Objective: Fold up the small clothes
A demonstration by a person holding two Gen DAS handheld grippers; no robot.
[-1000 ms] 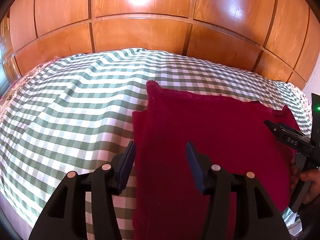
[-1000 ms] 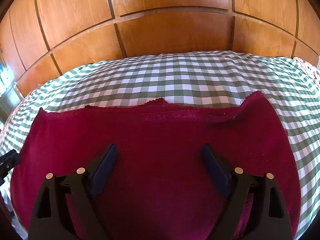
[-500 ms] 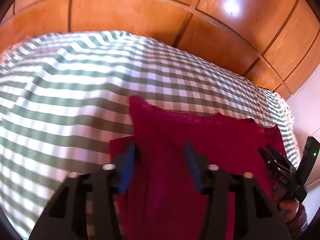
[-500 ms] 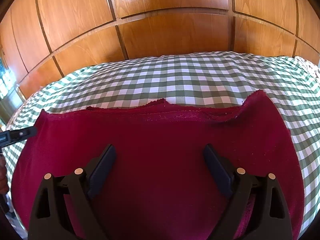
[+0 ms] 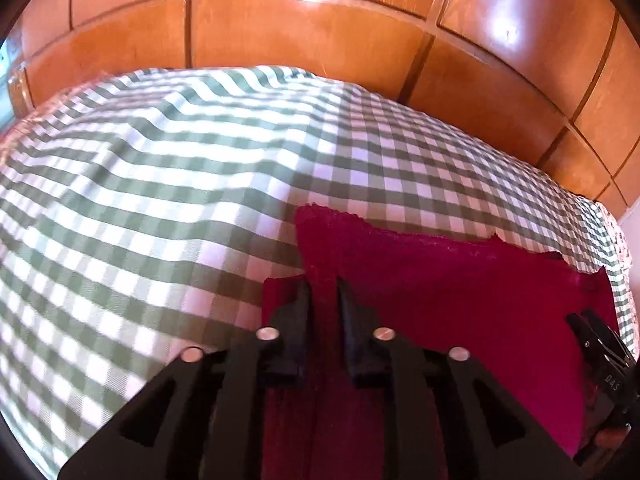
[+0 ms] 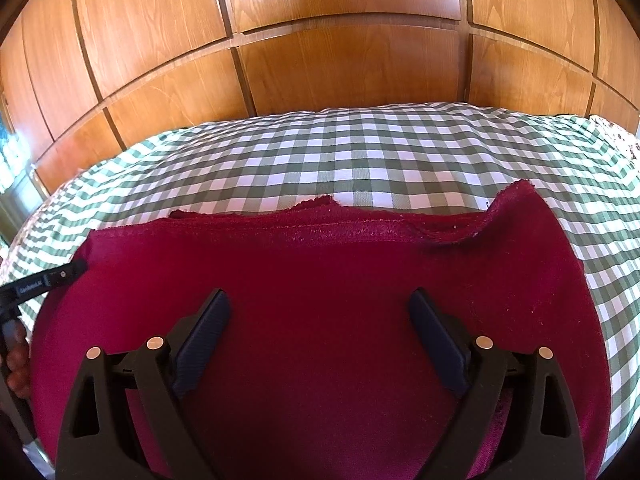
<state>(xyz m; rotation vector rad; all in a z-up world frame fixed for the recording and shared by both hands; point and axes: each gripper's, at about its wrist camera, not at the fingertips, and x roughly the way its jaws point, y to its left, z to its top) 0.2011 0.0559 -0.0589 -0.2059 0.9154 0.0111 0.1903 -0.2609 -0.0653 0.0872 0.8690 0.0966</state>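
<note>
Item: one dark red cloth, a small garment, lay spread flat on a green-and-white checked bedcover, near the front edge, with its stitched far hem running across the right wrist view and one far corner turned up at the right. Behind the bed stood a wall of glossy wooden panels. Left gripper: set at the cloth's left border, its jaws had just been closing and stood narrowly apart with a raised ridge of the red fabric pinched between the pads; a lower layer of the cloth showed just left of the ridge. Right gripper: held low over the middle of the cloth, jaws spread wide, nothing gripped between them. Each tool appeared at the edge of the other's view, the left one touching the cloth's left border. Fingers of the person showed on the left tool's handle.
</note>
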